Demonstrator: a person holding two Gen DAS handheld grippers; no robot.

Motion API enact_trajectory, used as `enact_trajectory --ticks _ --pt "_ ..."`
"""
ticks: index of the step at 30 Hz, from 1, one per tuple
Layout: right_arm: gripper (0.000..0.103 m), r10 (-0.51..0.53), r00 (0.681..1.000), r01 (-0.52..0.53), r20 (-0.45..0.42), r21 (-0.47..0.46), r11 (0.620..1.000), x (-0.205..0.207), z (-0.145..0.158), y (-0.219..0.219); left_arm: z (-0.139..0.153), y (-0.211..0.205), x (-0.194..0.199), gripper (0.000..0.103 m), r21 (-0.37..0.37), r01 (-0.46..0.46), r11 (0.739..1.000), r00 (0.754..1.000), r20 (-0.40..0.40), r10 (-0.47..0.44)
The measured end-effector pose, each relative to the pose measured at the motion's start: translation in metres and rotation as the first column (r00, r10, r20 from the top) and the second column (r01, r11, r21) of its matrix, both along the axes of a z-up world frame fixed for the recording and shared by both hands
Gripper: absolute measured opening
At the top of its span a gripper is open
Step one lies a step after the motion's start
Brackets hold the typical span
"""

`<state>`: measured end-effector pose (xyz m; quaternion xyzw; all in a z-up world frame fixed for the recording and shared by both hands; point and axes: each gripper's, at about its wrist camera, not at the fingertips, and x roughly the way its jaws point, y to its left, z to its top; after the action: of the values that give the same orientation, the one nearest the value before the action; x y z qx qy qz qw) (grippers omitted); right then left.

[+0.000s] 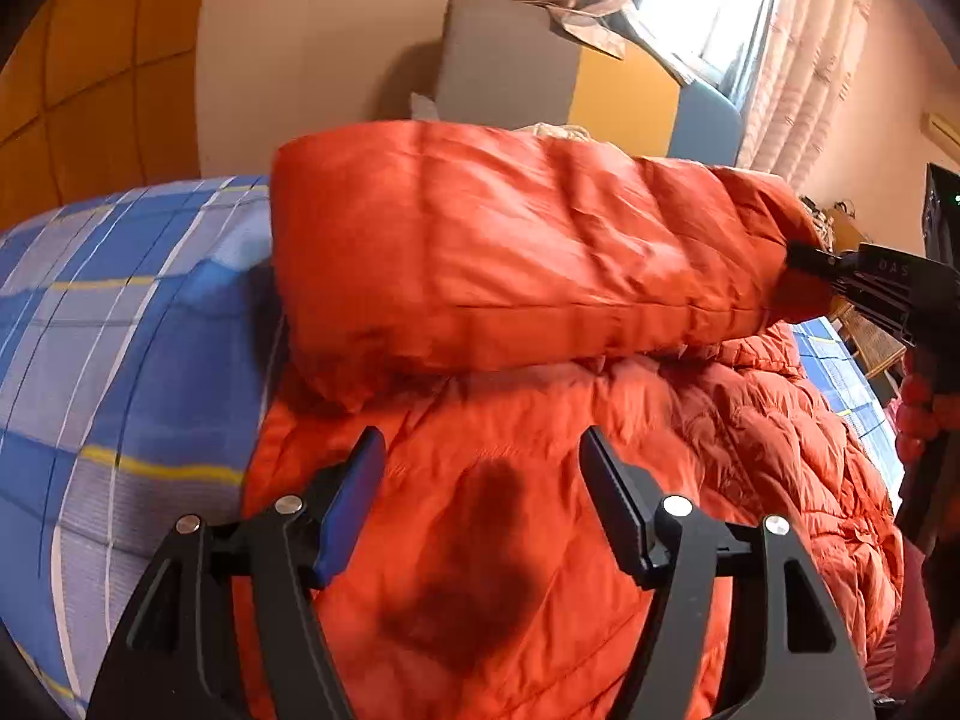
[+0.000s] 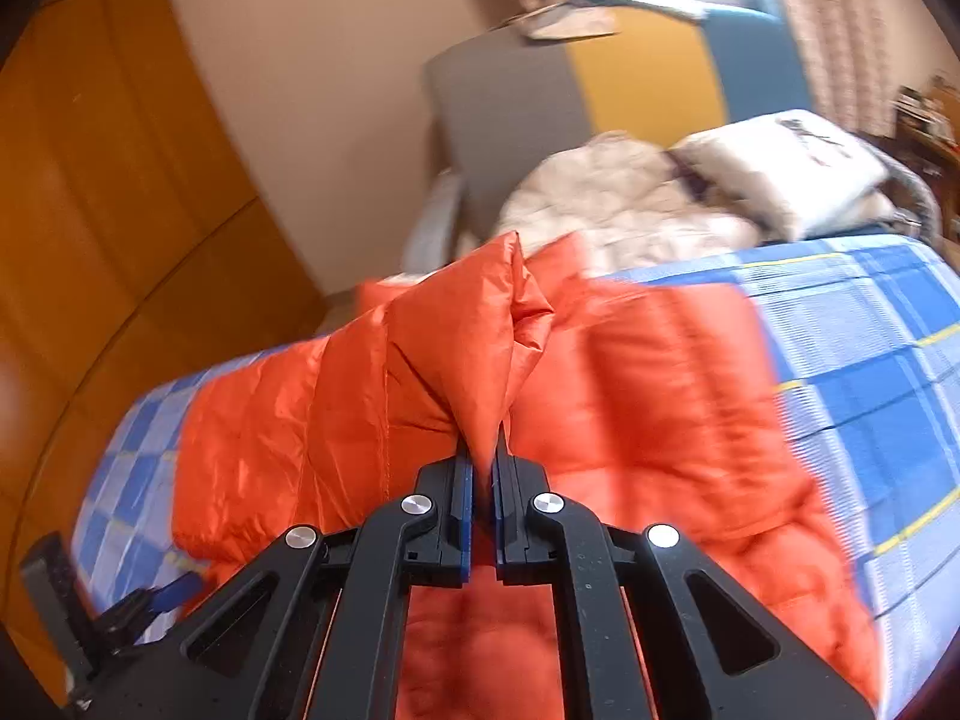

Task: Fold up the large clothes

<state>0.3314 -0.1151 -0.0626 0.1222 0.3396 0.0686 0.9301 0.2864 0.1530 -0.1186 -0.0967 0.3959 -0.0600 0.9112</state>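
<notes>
An orange puffer jacket (image 1: 510, 312) lies on a bed with a blue plaid sheet (image 1: 120, 330). My left gripper (image 1: 483, 468) is open and empty, just above the jacket's body. My right gripper (image 2: 485, 468) is shut on a corner of the orange jacket (image 2: 468, 360) and lifts that part up over the rest. In the left wrist view the right gripper (image 1: 804, 258) shows at the right, pinching the end of the raised, folded-over part. The left gripper (image 2: 120, 606) shows at the lower left of the right wrist view.
A pile of white clothes (image 2: 630, 198) and a white pillow (image 2: 786, 162) lie at the far end of the bed. A grey, yellow and blue headboard (image 2: 600, 84) stands behind them. An orange wardrobe (image 2: 90, 210) is on the left, a curtained window (image 1: 720, 0) beyond.
</notes>
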Motion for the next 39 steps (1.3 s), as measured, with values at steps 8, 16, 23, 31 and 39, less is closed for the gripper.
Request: enact_trajectory --ticks 8,16,23,31,39 --pt "0.004 -0.131 0.991 0.131 -0.03 -0.005 0.991 0.012 -0.021 -0.045 0.005 -0.023 0.031 0.068 0.011 0.03 0.999 0.999 0.013 -0.031" --pt "0.004 -0.226 0.968 0.22 -0.111 -0.063 0.973 0.028 -0.052 -0.063 0.015 -0.002 0.05 0.068 -0.043 -0.009 0.999 0.999 0.043 0.01" --pt "0.005 -0.262 0.948 0.239 -0.18 -0.14 0.961 0.033 -0.059 -0.065 0.017 0.006 0.079 0.067 -0.039 -0.03 0.999 0.999 0.032 0.031" --pt "0.047 -0.187 0.982 0.186 -0.008 -0.105 0.977 0.016 -0.019 -0.051 0.02 -0.008 0.108 0.068 -0.014 0.004 1.0 0.999 0.054 -0.004" --pt "0.047 -0.12 0.979 0.085 -0.167 -0.201 0.976 0.063 -0.064 -0.032 -0.001 -0.012 0.137 0.068 0.013 0.012 1.0 1.0 0.001 -0.012"
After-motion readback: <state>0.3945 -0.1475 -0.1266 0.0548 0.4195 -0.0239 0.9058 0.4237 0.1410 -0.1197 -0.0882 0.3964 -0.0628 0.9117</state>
